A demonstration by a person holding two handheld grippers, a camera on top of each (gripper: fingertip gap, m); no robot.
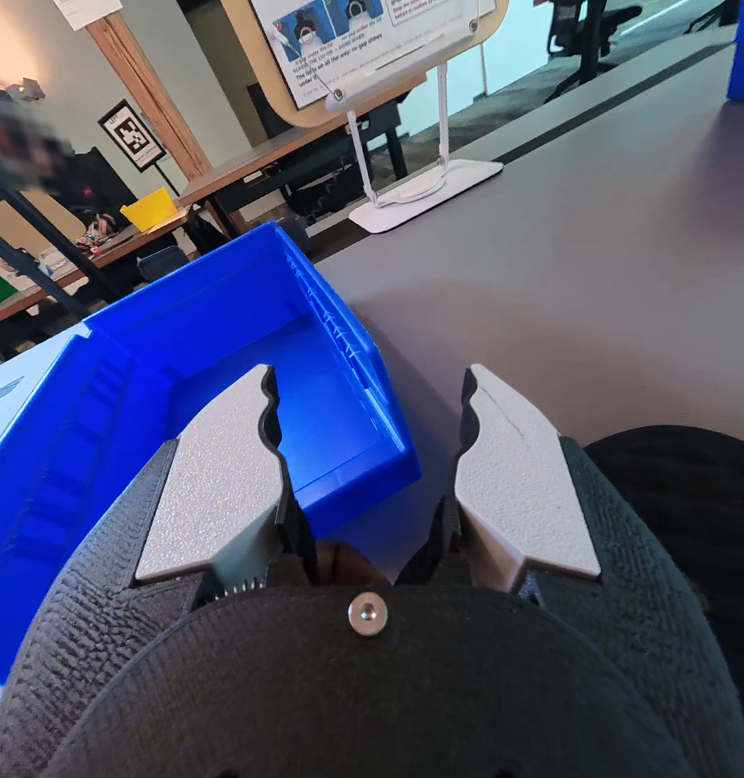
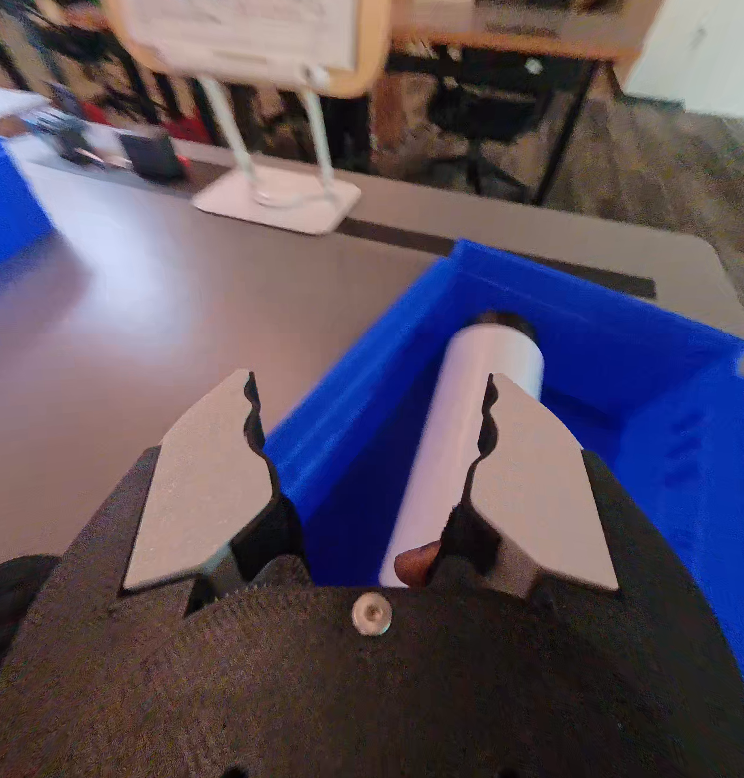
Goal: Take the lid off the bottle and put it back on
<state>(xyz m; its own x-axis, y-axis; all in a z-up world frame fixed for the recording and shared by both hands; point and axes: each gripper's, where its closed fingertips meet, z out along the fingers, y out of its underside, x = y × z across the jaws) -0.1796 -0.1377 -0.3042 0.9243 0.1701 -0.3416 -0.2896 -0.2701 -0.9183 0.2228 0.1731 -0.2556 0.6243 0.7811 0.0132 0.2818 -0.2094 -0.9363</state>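
While both hand-held grippers (image 1: 368, 393) (image 2: 372, 400) gape wide holding nothing: white bottle (image 2: 467, 425) lying in right blue bin (image 2: 614, 337), left blue bin (image 1: 218, 320) empty.

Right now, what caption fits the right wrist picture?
Open hand-held gripper hovers over a white bottle lying in a blue bin.

Glossy blue plastic bin (image 2: 593, 337) — smooth white satin bottle (image 2: 467, 421) inside — on a matt grey tabletop (image 2: 193, 315).

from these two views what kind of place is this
Probably a shared lab or office workspace set up for recording demos: a grey table with blue bins, a stand-mounted instruction board, a printed marker sign, and office chairs behind.
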